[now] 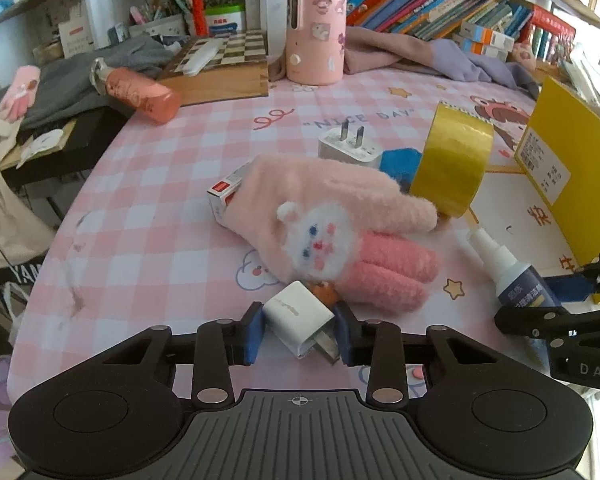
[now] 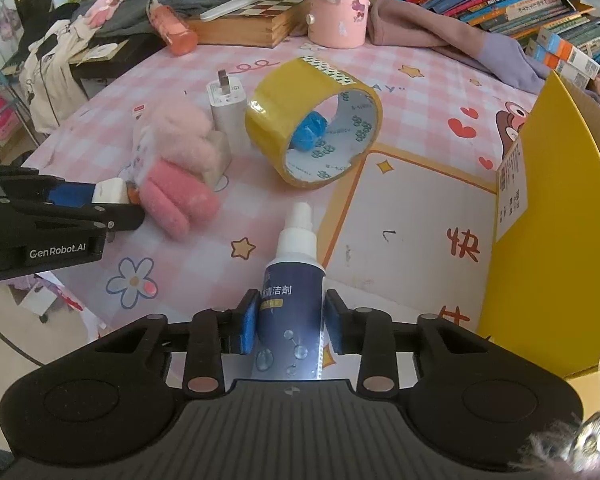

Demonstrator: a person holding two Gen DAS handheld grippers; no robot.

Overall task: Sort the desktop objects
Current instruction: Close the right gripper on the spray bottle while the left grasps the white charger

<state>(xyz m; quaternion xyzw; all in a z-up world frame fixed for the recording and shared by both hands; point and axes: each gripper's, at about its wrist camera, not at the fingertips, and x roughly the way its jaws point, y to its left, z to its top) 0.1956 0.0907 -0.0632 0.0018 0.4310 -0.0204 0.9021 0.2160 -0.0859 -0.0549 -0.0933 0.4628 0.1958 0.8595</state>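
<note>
Both tools have closed on small items at the near edge of the table [image 1: 148,200], which reads as the pick-up stage of a sorting job. The left hand-held gripper [image 1: 299,330] has its blue pads pressed against the two sides of a small white charger plug [image 1: 296,320], prongs turned toward the camera; taking it across its flat faces gives the pads parallel surfaces, so it should sit firmly. That plug lies just in front of a fluffy pink glove [image 1: 332,220] with a white bunny face, whose fingers reach close to it, so lifting may brush the glove. The right hand-held gripper [image 2: 290,316] is clamped on the dark blue body of a cleaner bottle [image 2: 292,292], its white nozzle pointing away; gripping the wider body instead of the narrow nozzle looks like the steadier choice. Beyond the bottle a roll of yellow packing tape [image 2: 312,120] lies tilted on its side over something blue, and a second, larger white adapter [image 2: 228,108] stands just beside the glove with its prongs up. An open yellow cardboard box [image 2: 540,240] stands at the right, near the bottle; it is probably the destination for at least some of these things, though nothing shows which item goes where. A tall pink tumbler [image 1: 316,28] stands at the back, well apart from both grips.
</note>
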